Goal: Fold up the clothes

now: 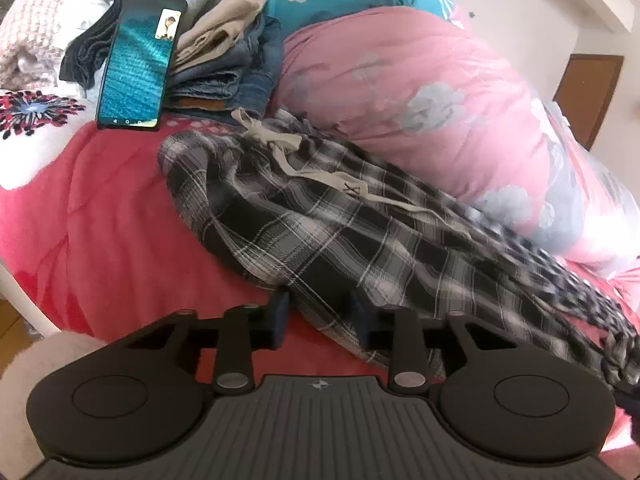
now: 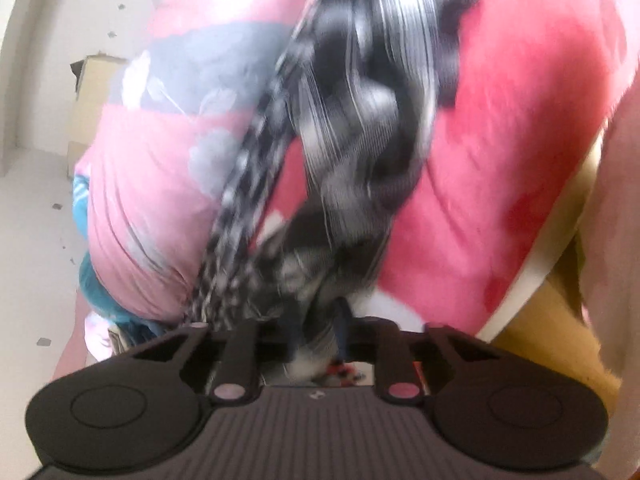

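Fingers of the left gripper [image 1: 320, 314] stand partly apart, and the near hem of the plaid pyjama trousers [image 1: 340, 232] lies in the gap between them; the right-hand finger [image 1: 360, 316] is half buried under the cloth, while the left-hand one sits at the fabric's edge on the red bedspread [image 1: 100, 240]. Whether the pads truly press the cloth I cannot tell from this angle.

From that hem the trousers run away up and to the right across the bedspread, waistband and pale drawstring [image 1: 280, 152] at the far end, the right-hand length blurred and lifting toward the frame's edge. Far left, beyond the waistband, a phone [image 1: 138, 60] with a lit screen leans against a stack of folded clothes [image 1: 224, 60]. Right of the stack, a pink quilt [image 1: 420, 92] with grey flowers lies bunched along the far side of the trousers, touching them.

On the right wrist view, heavily blurred, the right gripper [image 2: 316, 344] has its fingers drawn close together with a bunch of the plaid fabric caught between them, and the trousers stream upward from the grip, with the pink quilt on their left and the red bedspread on their right.
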Demonstrator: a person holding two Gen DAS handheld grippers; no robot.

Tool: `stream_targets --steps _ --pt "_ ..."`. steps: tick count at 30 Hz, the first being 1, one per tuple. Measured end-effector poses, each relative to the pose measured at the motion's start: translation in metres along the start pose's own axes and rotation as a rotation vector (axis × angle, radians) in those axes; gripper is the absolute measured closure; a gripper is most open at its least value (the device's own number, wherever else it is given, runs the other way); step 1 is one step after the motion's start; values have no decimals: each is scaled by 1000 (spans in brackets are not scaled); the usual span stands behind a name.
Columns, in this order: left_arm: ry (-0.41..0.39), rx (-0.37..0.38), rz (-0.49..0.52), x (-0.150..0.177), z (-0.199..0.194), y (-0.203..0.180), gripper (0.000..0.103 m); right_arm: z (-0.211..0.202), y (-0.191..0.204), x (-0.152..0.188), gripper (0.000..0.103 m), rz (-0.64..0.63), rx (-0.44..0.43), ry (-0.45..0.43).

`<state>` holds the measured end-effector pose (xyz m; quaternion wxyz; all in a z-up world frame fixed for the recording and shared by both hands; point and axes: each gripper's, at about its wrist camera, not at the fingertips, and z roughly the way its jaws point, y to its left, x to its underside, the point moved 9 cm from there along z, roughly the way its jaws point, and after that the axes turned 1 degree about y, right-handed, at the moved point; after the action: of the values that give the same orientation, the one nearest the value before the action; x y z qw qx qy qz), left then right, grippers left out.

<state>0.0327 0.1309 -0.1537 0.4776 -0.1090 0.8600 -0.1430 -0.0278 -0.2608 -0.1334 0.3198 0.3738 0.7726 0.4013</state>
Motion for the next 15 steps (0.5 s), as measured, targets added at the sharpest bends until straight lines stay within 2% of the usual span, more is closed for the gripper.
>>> stream_targets --steps 2,5,11,15 --pt "7 -13 -9 -3 0 1 86 -5 7 -8 100 -31 1 -14" --pt "18 -12 -32 -11 -1 1 92 -12 22 -21 102 -71 -17 -27" --pt "33 31 -82 -33 0 -1 96 -19 67 -51 102 -181 -61 -15" --pt "45 43 -132 -40 3 -2 99 -32 93 -52 102 -275 -91 17"
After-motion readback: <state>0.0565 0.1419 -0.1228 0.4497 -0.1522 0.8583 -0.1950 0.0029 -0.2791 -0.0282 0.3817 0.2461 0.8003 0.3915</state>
